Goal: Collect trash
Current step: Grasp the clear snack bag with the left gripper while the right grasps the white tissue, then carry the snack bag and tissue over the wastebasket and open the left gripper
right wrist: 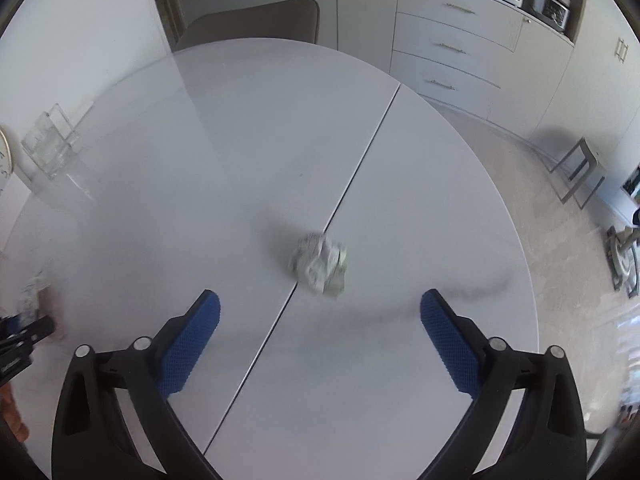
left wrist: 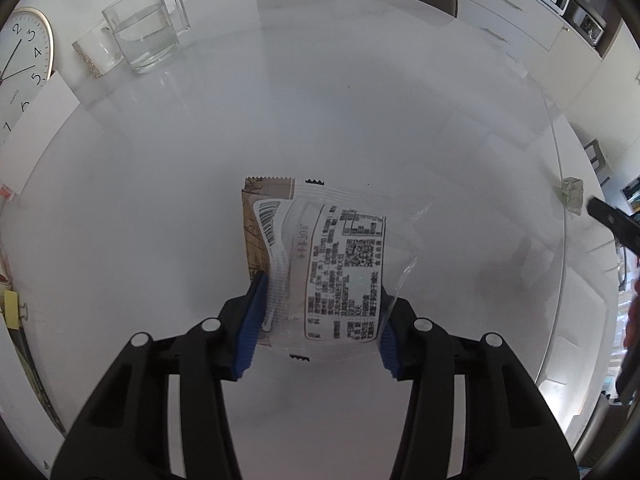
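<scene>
In the left wrist view my left gripper (left wrist: 318,316) is shut on a snack wrapper (left wrist: 320,264), printed white and brown with a barcode, held between the blue pads just above the white round table (left wrist: 160,200). A crumpled paper ball (left wrist: 573,194) lies at the table's right edge there. In the right wrist view my right gripper (right wrist: 320,332) is open and empty, its blue pads spread wide, with the crumpled paper ball (right wrist: 320,266) on the table (right wrist: 400,184) just ahead of the fingertips, beside the table's seam.
A glass mug with water (left wrist: 146,26) stands at the far left next to a small block (left wrist: 94,56) and a wall clock (left wrist: 24,52). A chair (right wrist: 256,20) sits behind the table. Drawers (right wrist: 452,48) and a stool (right wrist: 580,168) are to the right.
</scene>
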`<state>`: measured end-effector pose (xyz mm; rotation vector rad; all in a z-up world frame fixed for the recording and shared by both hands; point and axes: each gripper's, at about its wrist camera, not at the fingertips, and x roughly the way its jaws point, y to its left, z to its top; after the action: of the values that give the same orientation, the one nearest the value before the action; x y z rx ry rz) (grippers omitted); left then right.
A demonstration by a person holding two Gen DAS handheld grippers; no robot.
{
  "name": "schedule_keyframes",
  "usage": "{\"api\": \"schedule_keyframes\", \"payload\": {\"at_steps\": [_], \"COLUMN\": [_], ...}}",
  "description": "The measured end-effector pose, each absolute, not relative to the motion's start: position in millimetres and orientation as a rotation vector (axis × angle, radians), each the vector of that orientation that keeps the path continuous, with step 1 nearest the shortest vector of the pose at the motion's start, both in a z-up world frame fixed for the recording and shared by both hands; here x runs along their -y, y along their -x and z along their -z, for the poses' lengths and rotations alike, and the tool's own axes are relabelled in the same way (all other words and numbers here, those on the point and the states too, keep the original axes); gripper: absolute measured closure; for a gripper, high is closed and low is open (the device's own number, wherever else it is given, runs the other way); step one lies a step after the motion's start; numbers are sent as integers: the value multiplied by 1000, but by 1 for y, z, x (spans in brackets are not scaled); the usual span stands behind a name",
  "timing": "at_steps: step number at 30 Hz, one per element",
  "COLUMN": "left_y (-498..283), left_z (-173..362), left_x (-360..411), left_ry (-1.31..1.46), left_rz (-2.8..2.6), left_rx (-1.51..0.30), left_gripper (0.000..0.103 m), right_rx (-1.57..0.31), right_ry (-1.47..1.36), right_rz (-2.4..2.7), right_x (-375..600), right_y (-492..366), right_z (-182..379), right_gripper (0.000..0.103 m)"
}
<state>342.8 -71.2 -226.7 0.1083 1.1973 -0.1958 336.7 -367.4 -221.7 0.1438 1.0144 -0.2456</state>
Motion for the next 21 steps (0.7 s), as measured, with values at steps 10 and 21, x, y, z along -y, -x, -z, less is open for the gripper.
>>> {"api": "schedule_keyframes", "payload": {"at_steps": [10,21], "left_y": [-336,-326], "left_z": [227,211], "left_x": [69,72], "left_ry": [-144,-154], "left_rz": [179,190], "left_rx": [-1165,-1143], "left_gripper": [56,56], "right_rx": [-1088,-1072], "right_ry": [-123,-83], "right_rz": [258,215], "right_x": [380,363], "right_y": [-363,-352], "right_z": [253,238], "right_gripper": [54,71]}}
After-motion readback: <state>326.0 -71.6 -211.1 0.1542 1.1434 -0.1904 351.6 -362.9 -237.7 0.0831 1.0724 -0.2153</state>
